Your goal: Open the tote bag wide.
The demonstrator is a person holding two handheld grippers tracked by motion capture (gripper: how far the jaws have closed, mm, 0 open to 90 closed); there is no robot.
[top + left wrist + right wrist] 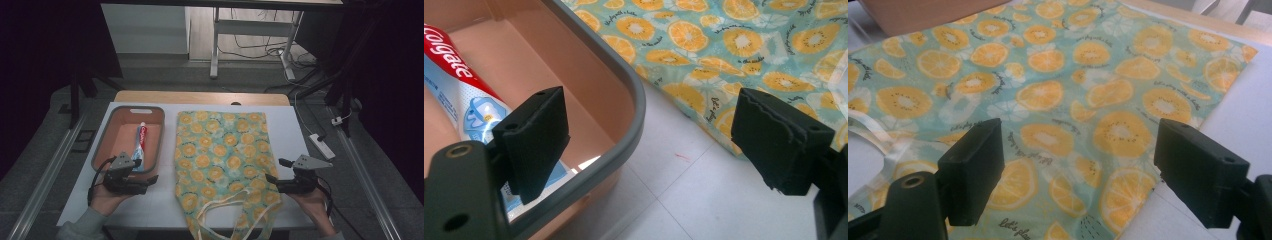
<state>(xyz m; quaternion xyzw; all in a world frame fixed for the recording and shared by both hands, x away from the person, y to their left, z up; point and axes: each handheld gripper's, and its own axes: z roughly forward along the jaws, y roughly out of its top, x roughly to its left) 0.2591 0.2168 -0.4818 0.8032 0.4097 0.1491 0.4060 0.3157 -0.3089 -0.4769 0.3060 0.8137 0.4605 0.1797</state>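
A teal cloth bag printed with orange slices [222, 152] lies flat on the white table, its pale handles [220, 215] toward the front edge. A toothpaste tube [140, 146] lies in a pink tray with a grey rim [107, 131] left of the bag. My left gripper [145, 172] is open at the tray's near right corner; its view has the tube [459, 85] behind the left jaw and the bag [744, 45] beyond the right one. My right gripper [275, 171] is open at the bag's right edge, its jaws spread over the cloth [1068, 100].
The white table top [295, 135] has a wooden strip at its far edge. A white power strip [321, 146] lies on the floor at the right. Metal desk legs and cables stand beyond the table.
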